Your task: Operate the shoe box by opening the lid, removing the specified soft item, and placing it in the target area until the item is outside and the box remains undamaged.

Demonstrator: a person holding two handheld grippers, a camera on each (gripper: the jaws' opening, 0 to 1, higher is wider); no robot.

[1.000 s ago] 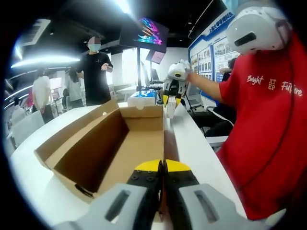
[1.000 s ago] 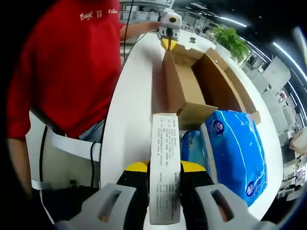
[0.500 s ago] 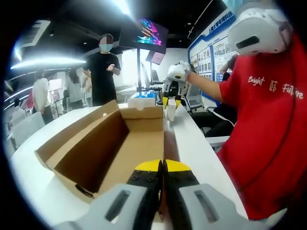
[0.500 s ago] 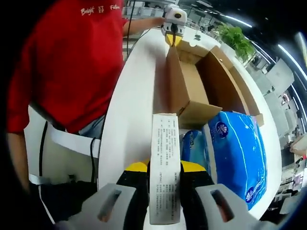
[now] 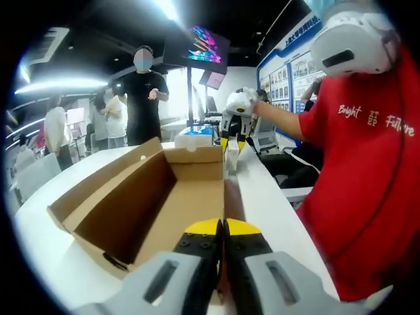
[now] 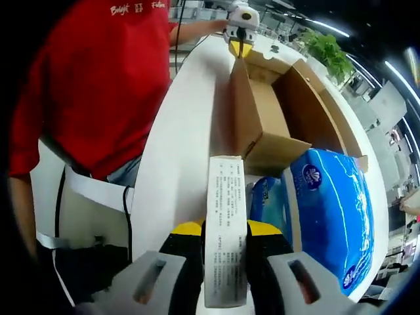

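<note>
I'm looking out over a long white table (image 5: 262, 190) that is running ahead of my left gripper into an open office. A dark ceiling (image 5: 118, 26) is hanging overhead, with bright strip lights (image 5: 62, 84) glowing up to the left. A screen (image 5: 209, 44) is showing colours high ahead, and a blue-and-white poster wall (image 5: 289, 69) is standing to the right. People (image 5: 141, 98) are standing beyond the table, ahead and to the left. From my right gripper I'm seeing a green plant (image 6: 330, 54) far ahead to the right, and desks (image 6: 387, 98) beyond it.
</note>
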